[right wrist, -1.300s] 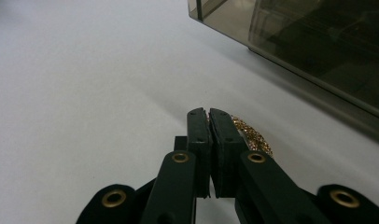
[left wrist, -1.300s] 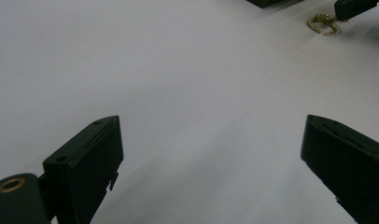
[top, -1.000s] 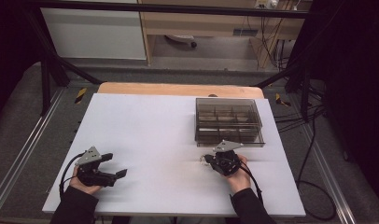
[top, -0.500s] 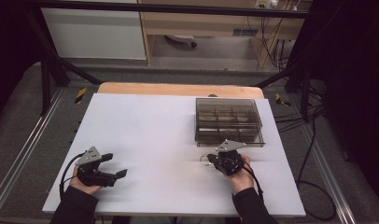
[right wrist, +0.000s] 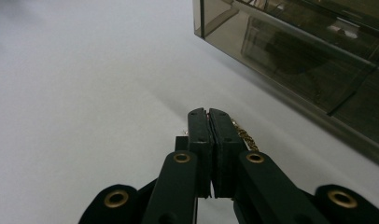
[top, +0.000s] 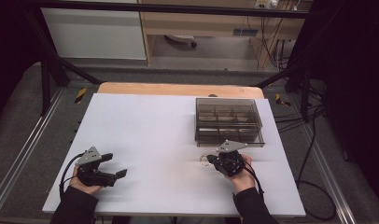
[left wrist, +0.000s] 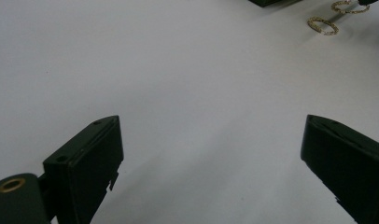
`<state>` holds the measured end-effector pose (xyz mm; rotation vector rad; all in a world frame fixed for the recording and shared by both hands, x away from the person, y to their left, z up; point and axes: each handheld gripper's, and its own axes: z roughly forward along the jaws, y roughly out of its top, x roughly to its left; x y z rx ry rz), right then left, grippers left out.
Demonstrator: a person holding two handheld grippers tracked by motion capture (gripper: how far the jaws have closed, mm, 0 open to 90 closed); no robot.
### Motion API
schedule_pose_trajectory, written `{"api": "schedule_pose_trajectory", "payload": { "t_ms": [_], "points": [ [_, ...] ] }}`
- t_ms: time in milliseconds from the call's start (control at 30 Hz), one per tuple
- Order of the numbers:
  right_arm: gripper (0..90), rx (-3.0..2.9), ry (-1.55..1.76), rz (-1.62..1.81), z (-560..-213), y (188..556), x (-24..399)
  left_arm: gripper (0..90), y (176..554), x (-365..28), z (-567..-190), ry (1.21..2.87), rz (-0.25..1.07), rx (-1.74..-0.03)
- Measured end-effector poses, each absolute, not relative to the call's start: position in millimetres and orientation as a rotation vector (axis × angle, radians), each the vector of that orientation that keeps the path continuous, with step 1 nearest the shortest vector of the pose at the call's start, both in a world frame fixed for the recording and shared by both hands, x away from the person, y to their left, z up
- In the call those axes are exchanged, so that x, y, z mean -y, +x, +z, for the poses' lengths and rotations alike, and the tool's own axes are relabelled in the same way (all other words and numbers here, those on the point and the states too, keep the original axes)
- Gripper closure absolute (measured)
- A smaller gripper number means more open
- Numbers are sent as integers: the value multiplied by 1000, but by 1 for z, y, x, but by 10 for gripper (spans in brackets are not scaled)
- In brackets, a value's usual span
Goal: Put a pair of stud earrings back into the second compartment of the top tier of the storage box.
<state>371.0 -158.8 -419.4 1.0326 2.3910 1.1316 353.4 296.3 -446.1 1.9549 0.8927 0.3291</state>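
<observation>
Pinching a gold ring [right wrist: 243, 135] beside the box [top: 228, 121], my right gripper [top: 211, 161] hides most of it; whether it truly grips is unclear. My left gripper [top: 116, 167] stands spread.

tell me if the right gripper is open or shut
Shut: in its own view the right gripper has its jaws pressed together, a gold chain showing beside them.

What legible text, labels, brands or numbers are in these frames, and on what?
None can be read.
Smoked organizer box: no label or print visible.
Left hand-held gripper and right hand-held gripper: plain black, no markings legible.
Gold rings: too small to show any engraving.
Yellow-black hazard tape on the floor frame: stripes, no words.
White table: blank.
</observation>
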Motion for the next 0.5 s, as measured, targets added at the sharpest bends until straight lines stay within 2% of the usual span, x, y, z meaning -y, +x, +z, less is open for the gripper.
{"api": "schedule_pose_trajectory", "payload": {
  "t_ms": [500],
  "points": [
    [887, -2401, 1015, 1165, -409, 366, 162, 55, 354, -296, -446, 1956, 329, -895]
  ]
}}
